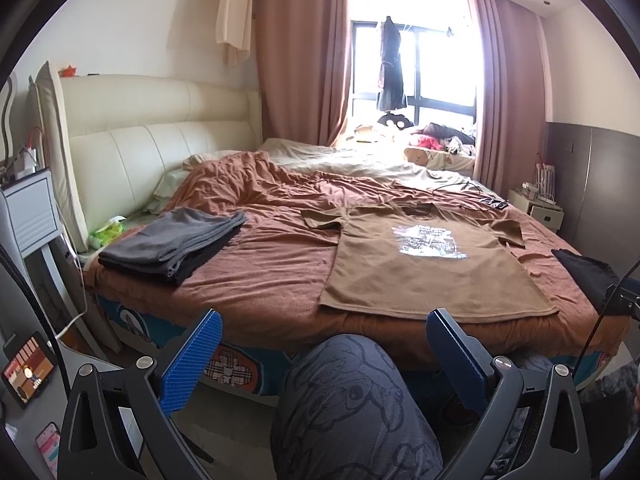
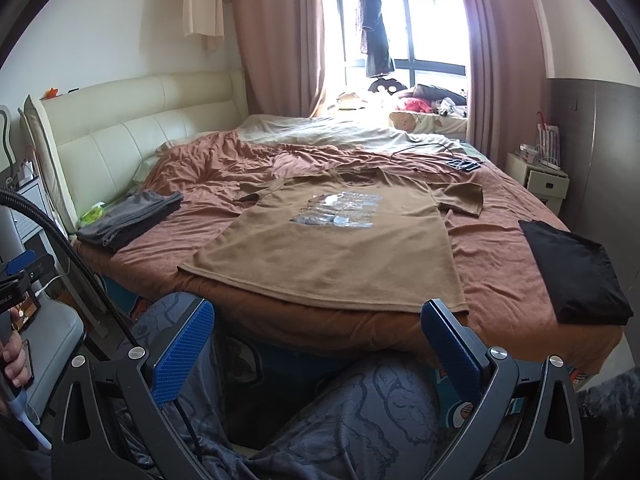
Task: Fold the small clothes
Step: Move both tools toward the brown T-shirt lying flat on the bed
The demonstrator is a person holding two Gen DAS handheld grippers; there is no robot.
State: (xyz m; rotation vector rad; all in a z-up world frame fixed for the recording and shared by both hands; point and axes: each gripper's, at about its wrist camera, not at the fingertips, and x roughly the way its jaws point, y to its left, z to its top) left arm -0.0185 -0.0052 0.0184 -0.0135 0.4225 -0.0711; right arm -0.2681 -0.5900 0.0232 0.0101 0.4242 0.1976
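A brown T-shirt [image 1: 420, 264] [image 2: 340, 248] with a white printed picture lies spread flat, front up, near the bed's front edge, hem toward me. Folded grey clothes [image 1: 176, 244] [image 2: 128, 216] are stacked at the left of the bed. A folded black garment [image 1: 588, 276] [image 2: 576, 268] lies at the right. My left gripper [image 1: 324, 344] is open, held off the bed below the shirt's hem, with nothing between its blue pads. My right gripper [image 2: 320, 340] is open too, also short of the hem and holding nothing.
The bed [image 1: 280, 272] has a rumpled rust-brown cover and a cream headboard [image 1: 140, 136]. A cable and a dark device [image 2: 464, 164] lie beyond the shirt. The person's patterned trouser knee [image 1: 352, 400] sits between the fingers. A nightstand [image 2: 540, 180] stands at the far right, a phone [image 1: 28, 364] at the left.
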